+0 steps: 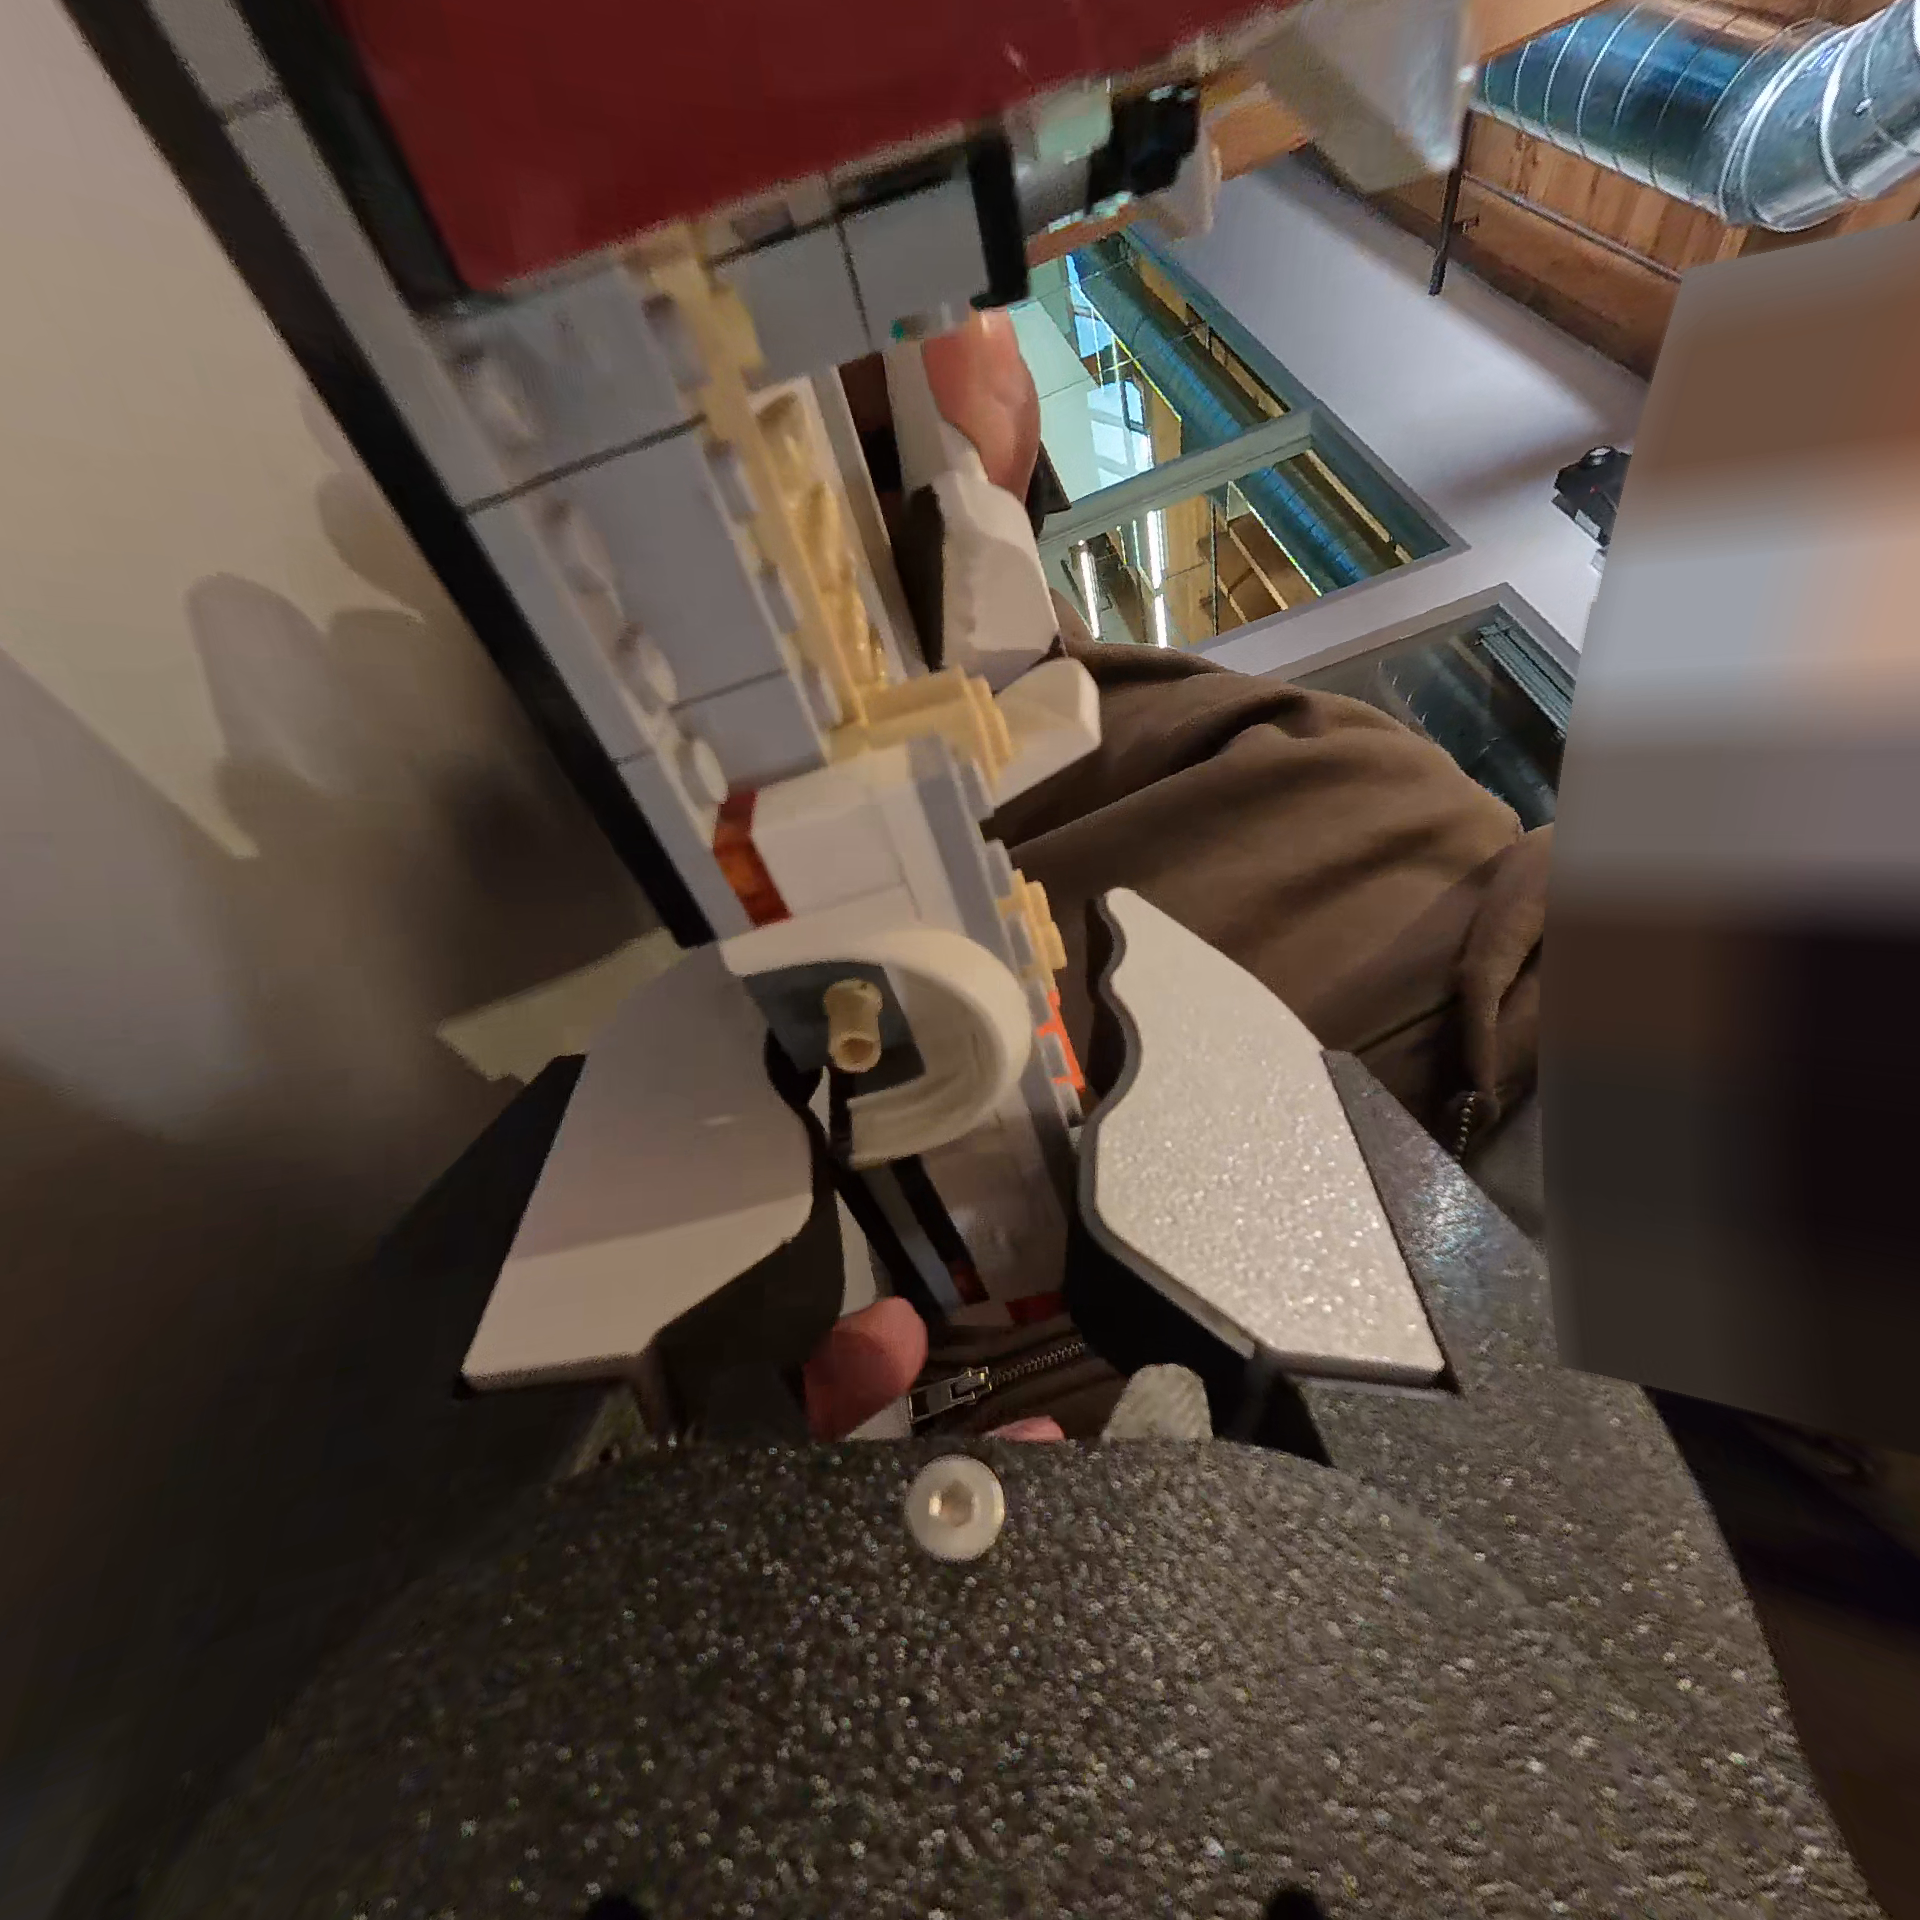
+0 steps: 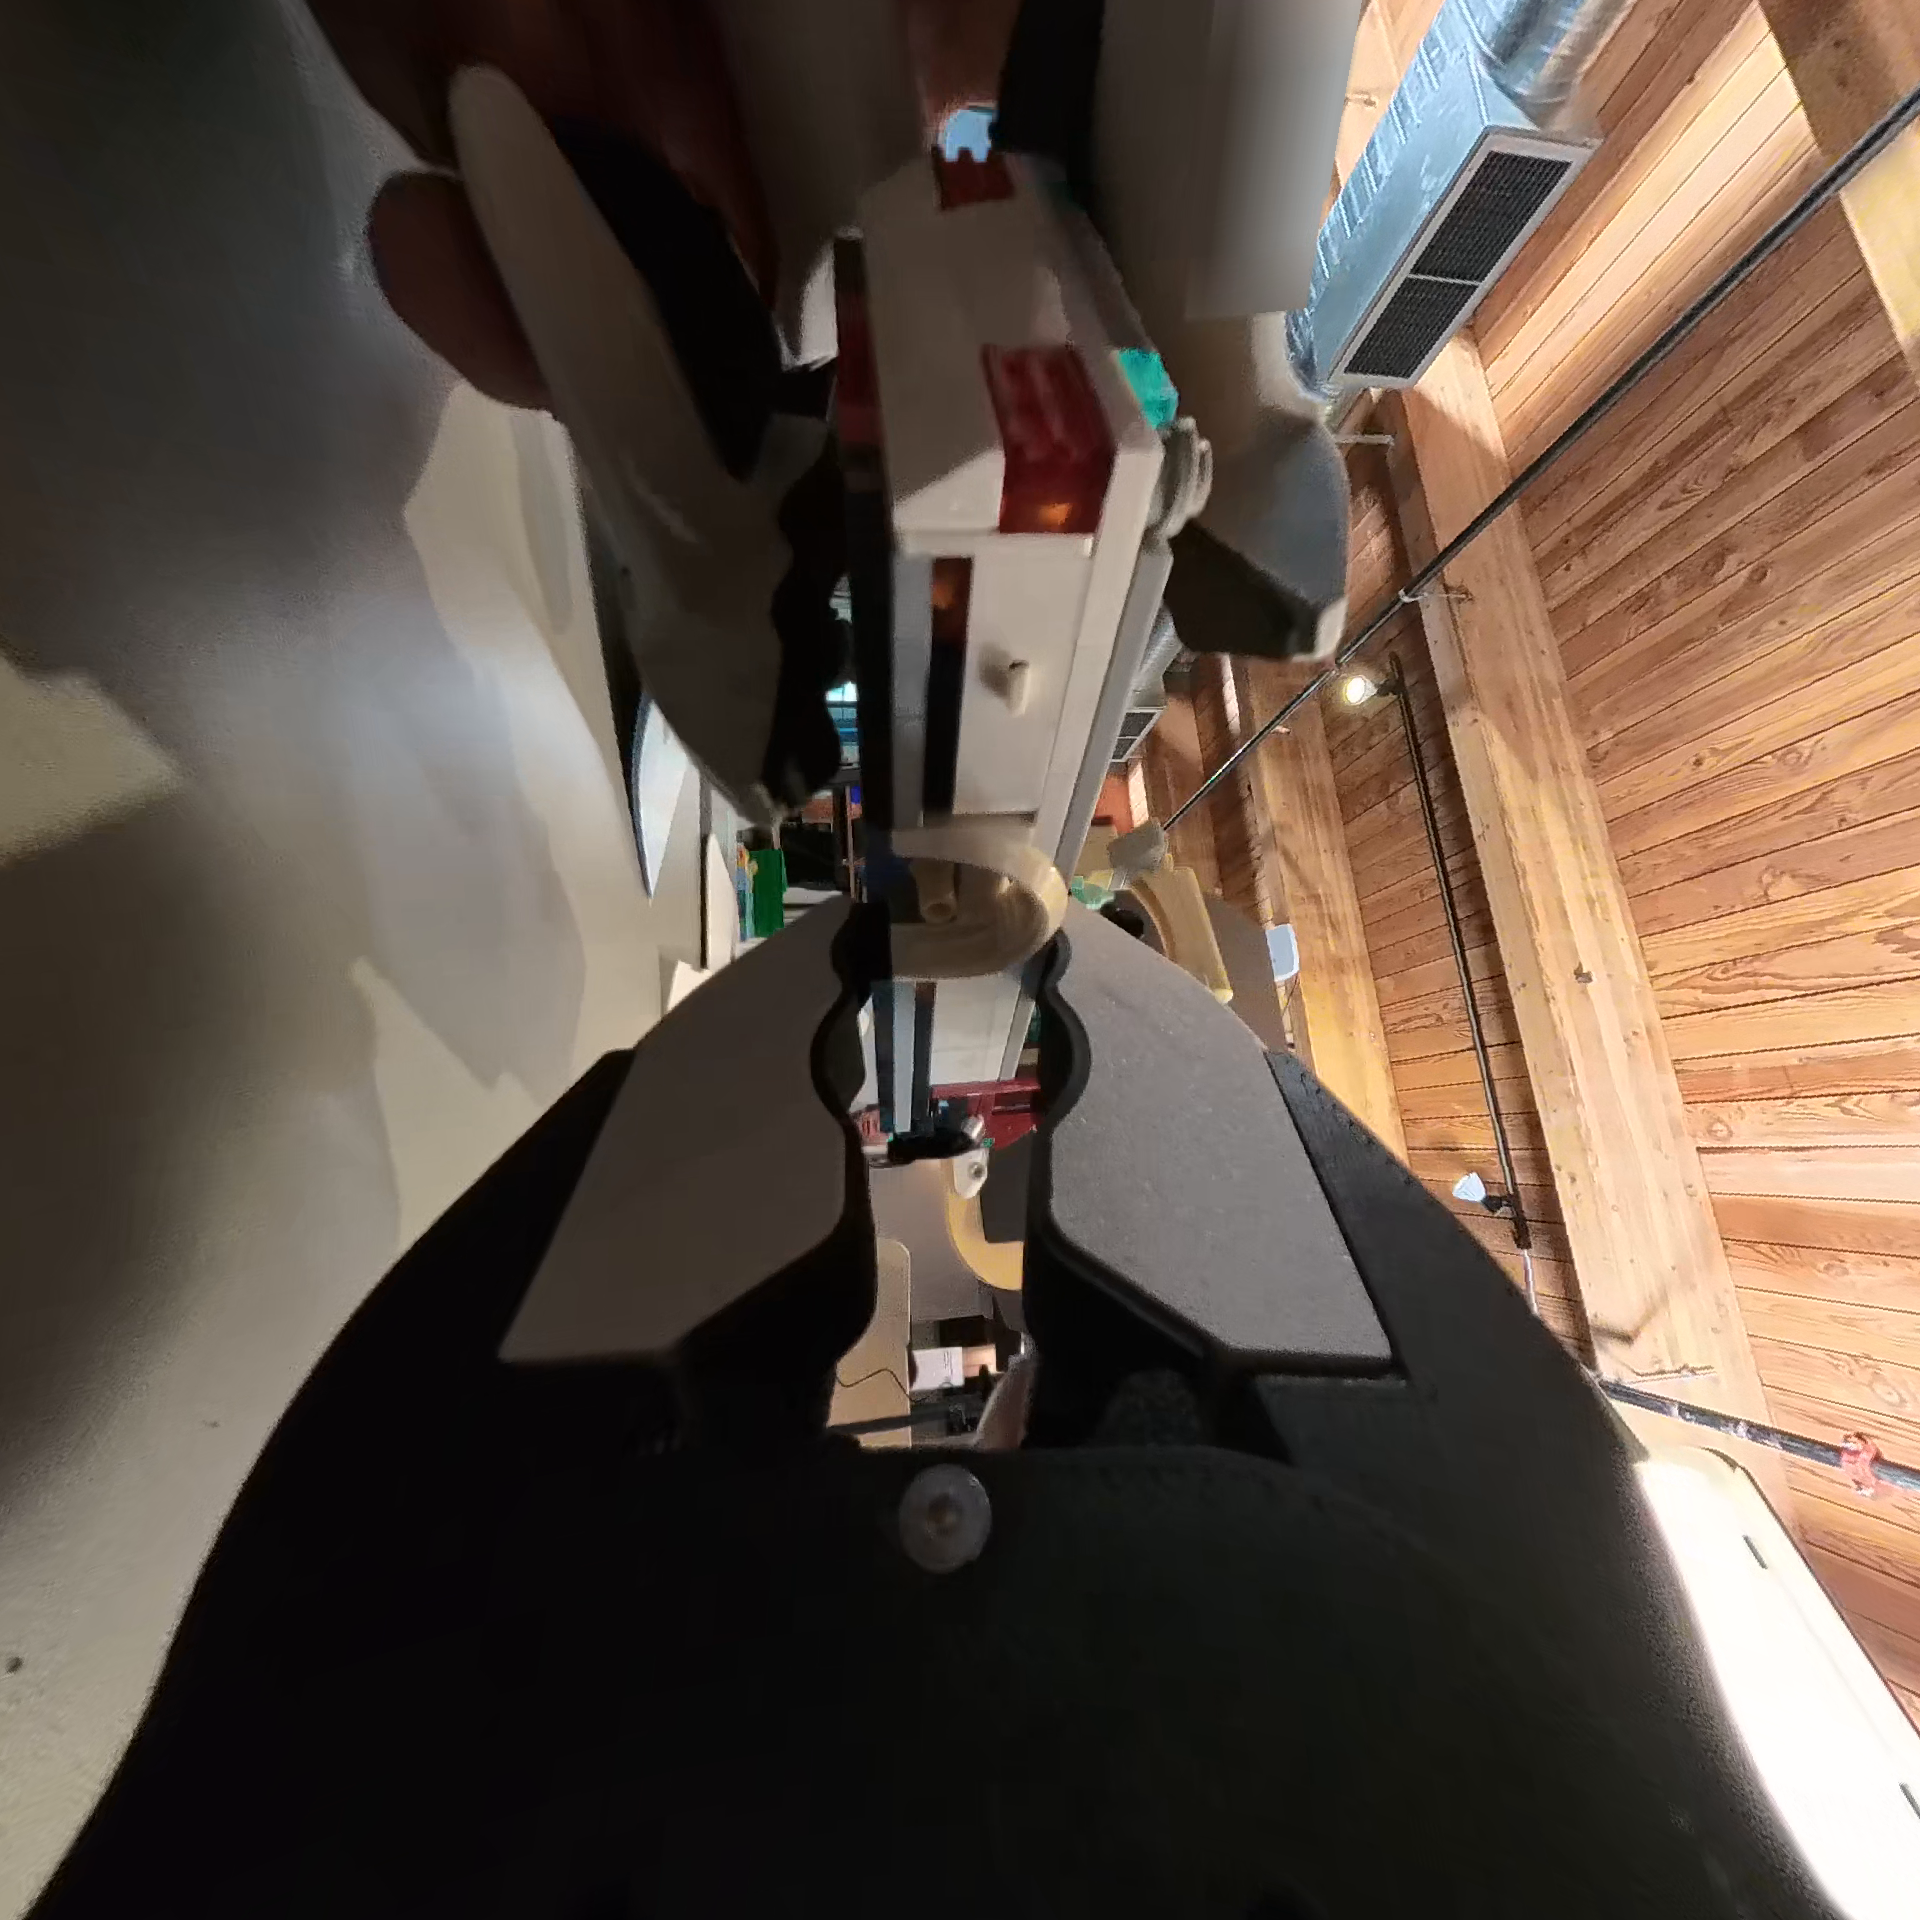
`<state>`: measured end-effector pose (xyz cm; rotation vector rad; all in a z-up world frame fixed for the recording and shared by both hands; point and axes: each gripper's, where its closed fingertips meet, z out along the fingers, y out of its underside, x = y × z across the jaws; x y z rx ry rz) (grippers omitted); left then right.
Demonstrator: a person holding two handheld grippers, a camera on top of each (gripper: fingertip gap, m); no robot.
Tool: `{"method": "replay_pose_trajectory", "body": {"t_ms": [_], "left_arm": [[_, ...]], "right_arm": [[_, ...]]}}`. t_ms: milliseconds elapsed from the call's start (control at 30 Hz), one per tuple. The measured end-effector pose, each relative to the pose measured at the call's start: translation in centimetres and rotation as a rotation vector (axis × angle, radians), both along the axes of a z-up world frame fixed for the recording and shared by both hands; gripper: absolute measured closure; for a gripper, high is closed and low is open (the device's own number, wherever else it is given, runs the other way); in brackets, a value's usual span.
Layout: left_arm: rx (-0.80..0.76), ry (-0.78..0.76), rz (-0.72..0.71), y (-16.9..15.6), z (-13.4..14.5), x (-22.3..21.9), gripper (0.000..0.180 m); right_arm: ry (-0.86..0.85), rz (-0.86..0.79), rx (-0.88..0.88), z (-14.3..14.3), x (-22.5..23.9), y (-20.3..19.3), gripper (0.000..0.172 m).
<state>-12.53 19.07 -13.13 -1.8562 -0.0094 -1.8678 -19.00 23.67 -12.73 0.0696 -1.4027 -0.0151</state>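
I hold a brick model (image 2: 997, 540) of white and grey pieces, with some red and orange ones, up in the air between my two grippers. My right gripper (image 2: 951, 935) has its jaws narrow. They are closed on one end of the model, and the pads press on both sides just below a white arch piece (image 2: 987, 925). My left gripper (image 1: 925, 935) has its jaws wider, one on each side of the model. One finger (image 1: 665, 1122) covers part of the model. The other finger (image 1: 1205, 1122) shows a thin gap at its tip, so I cannot tell whether these jaws press on the model. Behind the model is a brown jacket (image 1: 1299, 831). Wooden planks (image 2: 1662, 883) are behind my right gripper.
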Motion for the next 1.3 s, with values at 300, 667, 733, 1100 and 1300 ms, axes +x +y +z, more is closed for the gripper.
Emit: {"method": "replay_pose_trajectory", "body": {"t_ms": [300, 667, 733, 1100, 1300], "left_arm": [[-0.028, -0.160, 0.097, 0.8, -0.1, -0.3, 0.134], [0.035, 0.039, 0.193, 1.6, -1.2, -1.2, 0.134], [0.028, 0.038, 0.209, 1.6, -1.3, -1.6, 0.135], [0.037, -0.004, 0.233, 1.6, -0.9, -2.3, 0.135], [0.044, 0.027, 0.263, 1.8, -1.1, -2.4, 0.134]], "right_arm": [[-0.038, -0.016, 0.015, -1.1, -0.4, 0.1, 0.139], [-0.059, -0.017, 0.016, -0.6, 0.0, 0.6, 0.128], [-0.102, -0.007, 0.015, -0.8, 0.3, 0.6, 0.130], [-0.399, 0.033, -0.417, -0.9, 1.1, 1.4, 0.140], [-0.640, 0.063, -0.878, 1.5, 0.0, -0.3, 0.149]]}}
